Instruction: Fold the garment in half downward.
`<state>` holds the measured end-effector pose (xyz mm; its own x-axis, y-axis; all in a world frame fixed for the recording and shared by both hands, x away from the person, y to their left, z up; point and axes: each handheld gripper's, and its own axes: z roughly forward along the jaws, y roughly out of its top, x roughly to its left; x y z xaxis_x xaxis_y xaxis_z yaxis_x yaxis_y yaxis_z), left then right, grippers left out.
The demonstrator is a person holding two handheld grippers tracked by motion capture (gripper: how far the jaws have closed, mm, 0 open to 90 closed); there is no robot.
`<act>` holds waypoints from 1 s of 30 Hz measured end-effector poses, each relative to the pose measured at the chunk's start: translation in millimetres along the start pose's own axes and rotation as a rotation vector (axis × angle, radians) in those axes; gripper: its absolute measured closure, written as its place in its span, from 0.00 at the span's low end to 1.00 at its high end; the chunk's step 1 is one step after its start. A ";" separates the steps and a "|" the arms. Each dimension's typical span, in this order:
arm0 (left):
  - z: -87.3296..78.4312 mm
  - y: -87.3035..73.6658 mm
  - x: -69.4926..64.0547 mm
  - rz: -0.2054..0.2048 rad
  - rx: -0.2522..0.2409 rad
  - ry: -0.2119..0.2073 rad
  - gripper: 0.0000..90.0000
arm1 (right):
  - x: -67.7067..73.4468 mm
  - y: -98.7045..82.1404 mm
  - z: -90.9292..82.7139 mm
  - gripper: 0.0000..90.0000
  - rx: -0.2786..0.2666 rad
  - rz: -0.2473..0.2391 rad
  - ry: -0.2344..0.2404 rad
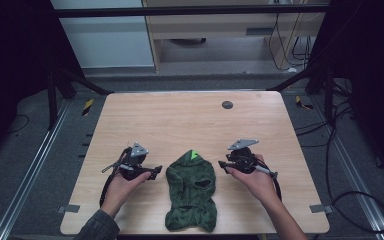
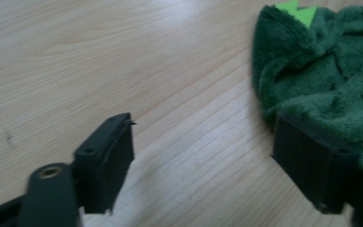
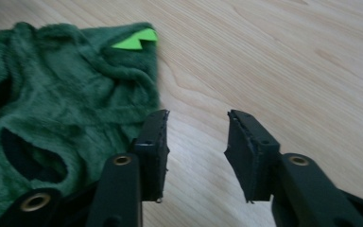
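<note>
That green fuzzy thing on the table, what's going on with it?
A person holds a gripper in each hand at a wooden table, on either side of a green fleece garment lying flat. The left gripper and right gripper both point at it with jaws apart; nothing is gripped, and bare wood shows between each pair.

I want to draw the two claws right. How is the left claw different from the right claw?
The left claw has its jaws spread wide, while the right claw has a narrower gap. One jaw of the left claw sits against the edge of the green fuzzy garment, while the right claw has bare wooden table between its jaws and the garment beside it. Both are black, hand-held, with nothing gripped, one on each side of the garment.
</note>
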<state>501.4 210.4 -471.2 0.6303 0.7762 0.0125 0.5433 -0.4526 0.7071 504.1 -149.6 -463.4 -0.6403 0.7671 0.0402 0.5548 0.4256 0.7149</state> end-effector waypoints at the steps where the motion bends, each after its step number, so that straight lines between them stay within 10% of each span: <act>1: 2.2 2.1 -1.5 0.010 0.009 -0.008 0.25 | 0.0 0.0 0.0 0.66 0.000 0.000 0.000; 10: 24.8 37.0 -7.1 0.031 0.025 -0.082 0.49 | 5.2 22.2 19.9 0.91 0.025 -0.025 0.071; 30: 48.7 40.3 -8.6 0.042 0.114 -0.112 0.57 | 1.7 29.5 54.5 0.88 0.094 -0.040 0.070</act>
<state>544.8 164.0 -477.3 0.7083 0.7046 -0.0426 0.5704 -0.5357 0.6226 548.3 -109.6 -480.3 -0.6963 0.7148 0.0641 0.5736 0.5007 0.6483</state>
